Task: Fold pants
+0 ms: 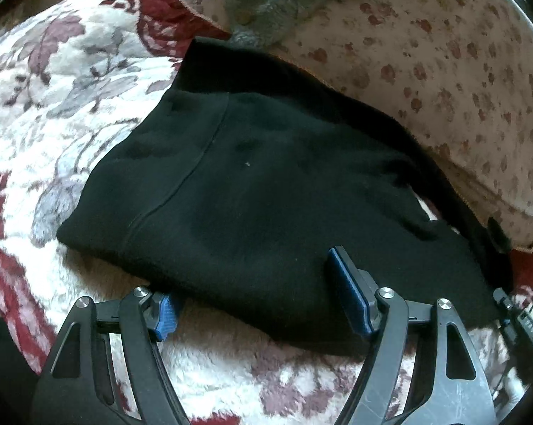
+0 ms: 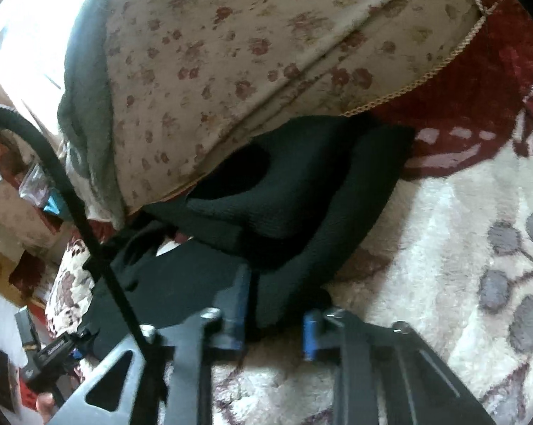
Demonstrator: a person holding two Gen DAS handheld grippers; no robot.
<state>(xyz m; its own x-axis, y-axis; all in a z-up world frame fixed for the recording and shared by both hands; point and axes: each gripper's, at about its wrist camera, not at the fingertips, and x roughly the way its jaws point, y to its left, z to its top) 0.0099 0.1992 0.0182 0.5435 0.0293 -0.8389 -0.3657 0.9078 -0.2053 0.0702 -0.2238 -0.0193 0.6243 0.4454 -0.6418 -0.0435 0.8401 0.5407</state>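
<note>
Pants (image 1: 266,184), black and partly folded, lie on the floral blanket (image 1: 71,99). My left gripper (image 1: 256,304) is spread wide over their near edge. My right gripper (image 2: 277,322) pinches their near edge.
</note>
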